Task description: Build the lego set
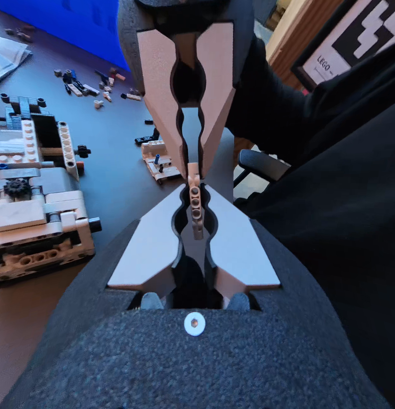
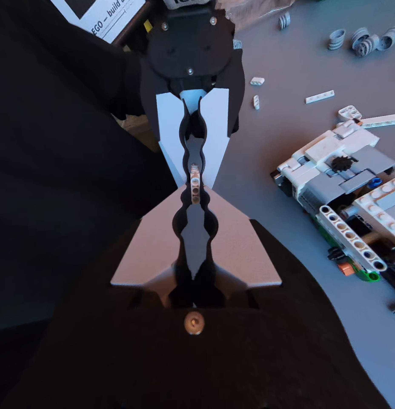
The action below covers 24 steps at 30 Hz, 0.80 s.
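My left gripper (image 1: pixel 193 187) is shut on a pale beam (image 1: pixel 196 212) with several holes, which lies lengthwise between its fingers. My right gripper (image 2: pixel 193 189) is shut on a short white beam (image 2: pixel 194 190) at its tips. The two grippers face each other tip to tip above the table edge, and the two pieces meet there. The right gripper (image 1: pixel 193 174) comes down from the top of the left wrist view, holding its small piece (image 1: pixel 193 171). The left gripper (image 2: pixel 193 174) shows at the top of the right wrist view. The half-built white and grey vehicle (image 1: pixel 33 199) (image 2: pixel 336 177) rests on the table.
A small white sub-assembly (image 1: pixel 158 162) and scattered loose pieces (image 1: pixel 92 86) lie on the dark table (image 1: pixel 114 132). Grey wheels (image 2: pixel 364 41) and loose white beams (image 2: pixel 319 96) lie farther back. A person's dark sleeve (image 1: pixel 324 155) and an office chair (image 1: pixel 258 163) are beside the table. Both grippers' tips are close together, under 4 cm apart.
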Each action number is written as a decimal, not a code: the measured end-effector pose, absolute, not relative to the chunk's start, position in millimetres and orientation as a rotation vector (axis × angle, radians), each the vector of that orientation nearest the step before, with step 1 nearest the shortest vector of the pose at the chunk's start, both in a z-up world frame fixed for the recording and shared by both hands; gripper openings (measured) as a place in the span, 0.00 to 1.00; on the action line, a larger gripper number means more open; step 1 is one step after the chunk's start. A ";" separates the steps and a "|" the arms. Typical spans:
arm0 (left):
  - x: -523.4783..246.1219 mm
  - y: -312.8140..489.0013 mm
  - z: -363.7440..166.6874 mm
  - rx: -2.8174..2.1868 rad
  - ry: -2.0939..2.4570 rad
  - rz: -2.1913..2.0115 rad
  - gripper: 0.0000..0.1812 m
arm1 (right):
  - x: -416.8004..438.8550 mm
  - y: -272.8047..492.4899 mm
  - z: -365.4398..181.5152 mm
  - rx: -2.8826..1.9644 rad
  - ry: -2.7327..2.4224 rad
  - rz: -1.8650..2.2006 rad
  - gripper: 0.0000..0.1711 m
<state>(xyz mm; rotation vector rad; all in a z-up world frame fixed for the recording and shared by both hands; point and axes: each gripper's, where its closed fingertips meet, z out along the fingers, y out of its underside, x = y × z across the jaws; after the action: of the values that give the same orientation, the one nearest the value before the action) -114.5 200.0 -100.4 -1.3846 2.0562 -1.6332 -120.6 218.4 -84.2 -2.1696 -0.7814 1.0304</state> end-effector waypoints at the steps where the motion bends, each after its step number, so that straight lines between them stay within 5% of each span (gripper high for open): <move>1: -113.3 203.5 -98.6 -1.416 2.021 -1.663 0.04 | -118.7 220.7 -82.3 -2.153 -0.761 1.031 0.04; 11: -105.2 287.6 -70.5 -1.546 1.620 -1.748 0.04 | -8.2 286.9 -37.9 -1.814 -0.202 0.475 0.09; 24: -93.1 361.6 -90.5 -1.578 1.467 -1.494 0.04 | 70.8 350.2 -95.8 -2.034 -0.109 0.199 0.14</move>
<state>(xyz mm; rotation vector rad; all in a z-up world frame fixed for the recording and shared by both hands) -93.1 361.6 -90.5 -1.5780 1.4667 -1.4937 70.8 350.2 -95.8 -2.0344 -0.1089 0.1991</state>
